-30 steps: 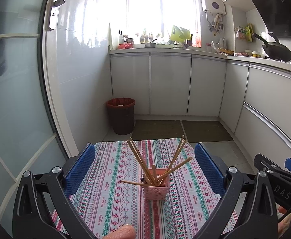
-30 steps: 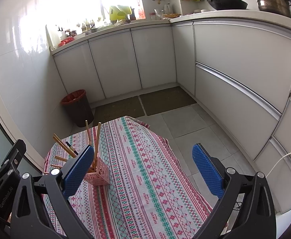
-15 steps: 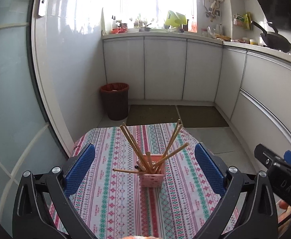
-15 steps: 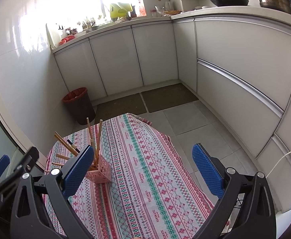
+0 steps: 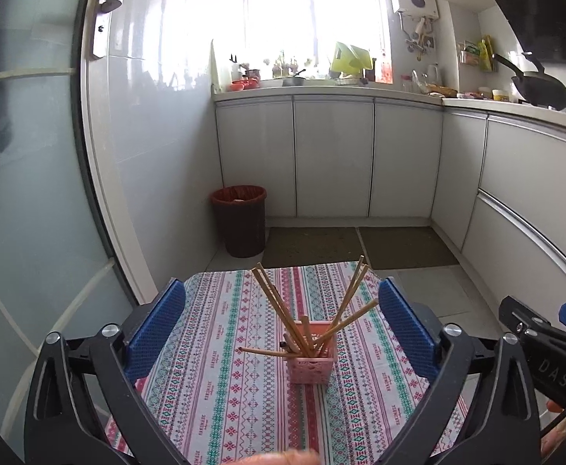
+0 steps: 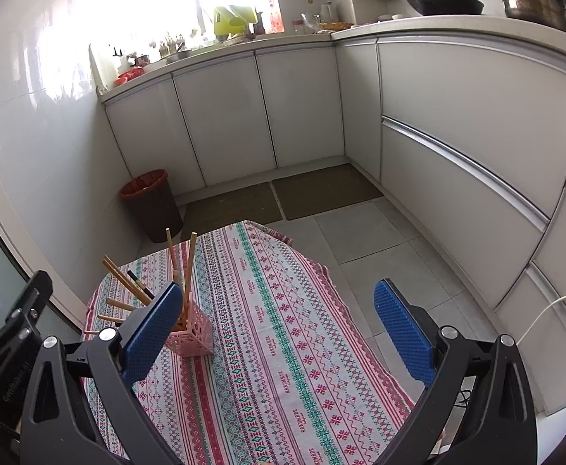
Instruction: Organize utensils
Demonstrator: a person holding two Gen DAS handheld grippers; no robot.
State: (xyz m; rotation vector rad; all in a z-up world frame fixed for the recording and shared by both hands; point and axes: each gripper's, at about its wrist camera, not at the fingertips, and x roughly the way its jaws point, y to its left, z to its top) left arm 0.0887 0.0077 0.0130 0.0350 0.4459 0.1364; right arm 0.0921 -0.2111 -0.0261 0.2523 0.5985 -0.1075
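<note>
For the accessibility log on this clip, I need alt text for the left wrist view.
A small pink lattice plastic holder of splayed wooden chopsticks stands on a striped patterned tablecloth, centred between the open left gripper and its blue-padded fingers. Behind are white kitchen cabinets and a dark red waste bin.

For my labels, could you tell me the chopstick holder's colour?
Pink holder, clearest in the left wrist view.

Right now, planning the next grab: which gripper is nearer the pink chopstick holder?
Left, probably. The left gripper faces the pink chopstick holder squarely, its open fingers either side. The right gripper points past it; the holder sits by its left finger.
</note>
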